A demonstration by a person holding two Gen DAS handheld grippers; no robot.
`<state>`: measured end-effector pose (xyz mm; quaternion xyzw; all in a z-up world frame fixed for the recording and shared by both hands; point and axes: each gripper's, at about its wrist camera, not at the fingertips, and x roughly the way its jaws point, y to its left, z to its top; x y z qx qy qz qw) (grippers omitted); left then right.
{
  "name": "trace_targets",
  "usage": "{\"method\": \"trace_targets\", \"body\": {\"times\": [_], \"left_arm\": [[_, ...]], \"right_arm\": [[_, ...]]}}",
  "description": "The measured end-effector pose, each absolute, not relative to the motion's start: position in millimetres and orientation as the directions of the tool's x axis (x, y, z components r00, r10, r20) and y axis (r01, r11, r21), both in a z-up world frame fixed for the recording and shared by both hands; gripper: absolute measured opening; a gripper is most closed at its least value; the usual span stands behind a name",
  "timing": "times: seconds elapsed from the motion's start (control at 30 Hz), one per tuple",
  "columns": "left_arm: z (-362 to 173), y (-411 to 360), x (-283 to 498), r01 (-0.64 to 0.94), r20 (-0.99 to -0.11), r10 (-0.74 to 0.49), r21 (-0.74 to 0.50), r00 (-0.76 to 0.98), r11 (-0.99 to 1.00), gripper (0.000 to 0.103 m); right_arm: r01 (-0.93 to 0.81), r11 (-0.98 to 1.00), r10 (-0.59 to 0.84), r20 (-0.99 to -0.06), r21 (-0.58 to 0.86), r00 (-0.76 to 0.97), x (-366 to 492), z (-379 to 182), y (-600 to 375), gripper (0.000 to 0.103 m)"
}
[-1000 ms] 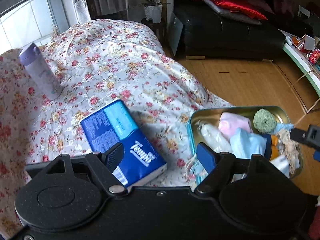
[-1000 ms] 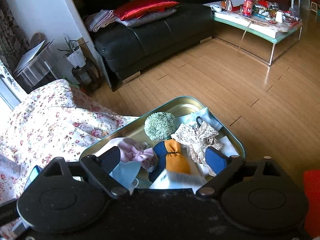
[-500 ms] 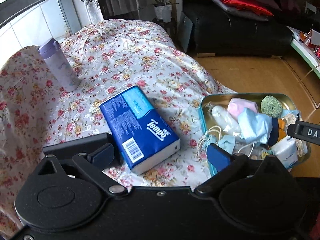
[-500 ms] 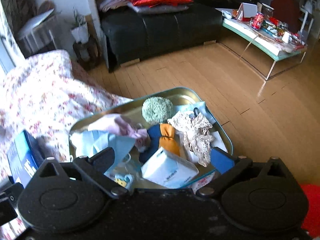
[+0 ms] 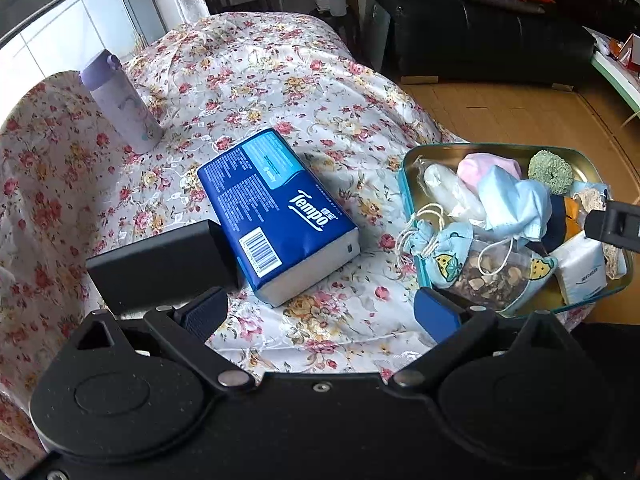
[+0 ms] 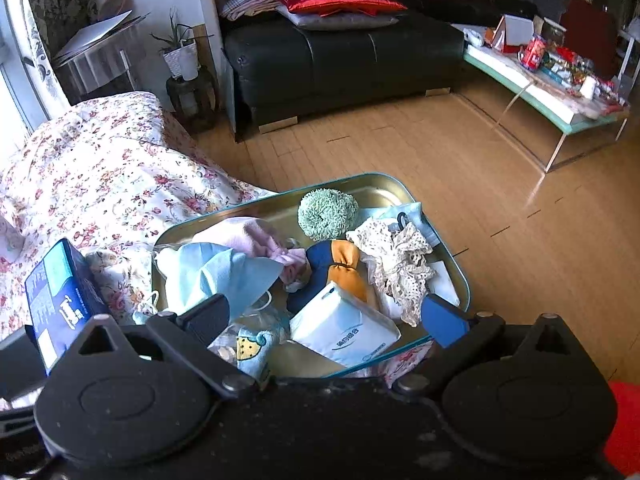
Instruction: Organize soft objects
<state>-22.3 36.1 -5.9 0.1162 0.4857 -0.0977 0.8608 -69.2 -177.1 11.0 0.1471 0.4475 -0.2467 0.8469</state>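
Observation:
A blue Tempo tissue pack [image 5: 280, 212] lies on the floral cloth, also at the left edge of the right wrist view [image 6: 60, 296]. To its right a teal metal tin [image 5: 404, 168] [image 6: 400, 188] holds soft items: a light blue mask [image 5: 512, 200] [image 6: 224, 272], pink cloth [image 6: 256, 236], green scrunchie [image 5: 550, 166] [image 6: 328, 212], blue-orange bow [image 6: 340, 260], lace [image 6: 400, 256], white tissue pack [image 6: 344, 328] and a drawstring pouch [image 5: 480, 272]. My left gripper [image 5: 320, 314] is open and empty, in front of the Tempo pack. My right gripper [image 6: 324, 316] is open and empty above the tin's near edge.
A lilac bottle [image 5: 120, 100] stands at the back left of the table. A black box [image 5: 160, 264] lies next to the Tempo pack. Beyond the table are wooden floor [image 6: 460, 168], a black sofa [image 6: 340, 52] and a cluttered glass table [image 6: 540, 80].
Both grippers have drawn back toward me; the Tempo pack and tin now lie farther ahead. A black box has come into the left wrist view. Nothing was grasped.

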Motion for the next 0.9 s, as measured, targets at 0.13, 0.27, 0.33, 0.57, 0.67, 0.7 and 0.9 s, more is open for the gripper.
{"method": "trace_targets", "body": {"times": [0.13,0.27,0.33,0.57,0.67,0.7,0.9], "left_arm": [[-10,34,-22,0.281,-0.863,-0.052,0.106,0.502,0.954,0.096],[-14,33,-22,0.287,-0.867,-0.051,0.108,0.495,0.952,0.096],[-16,34,-22,0.288,-0.87,-0.053,0.105,0.49,0.952,0.096],[-20,39,-21,0.285,-0.876,-0.051,0.1,0.48,0.953,0.096],[-20,41,-21,0.28,-0.874,-0.045,0.105,0.483,0.954,0.096],[-21,42,-21,0.279,-0.874,-0.045,0.105,0.483,0.954,0.096],[-22,45,-20,0.277,-0.876,-0.044,0.104,0.481,0.955,0.096]], "right_arm": [[0.552,0.833,-0.273,-0.835,0.044,0.478,-70,10,-179,0.103],[0.546,0.837,-0.273,-0.839,0.034,0.472,-67,9,-176,0.103],[0.543,0.839,-0.276,-0.839,0.028,0.468,-67,8,-175,0.103],[0.546,0.838,-0.285,-0.841,0.014,0.459,-66,7,-175,0.103],[0.546,0.838,-0.288,-0.842,0.01,0.457,-65,7,-175,0.103],[0.547,0.837,-0.288,-0.842,0.009,0.456,-65,6,-175,0.103],[0.547,0.837,-0.289,-0.842,0.008,0.455,-65,6,-174,0.103]]}}
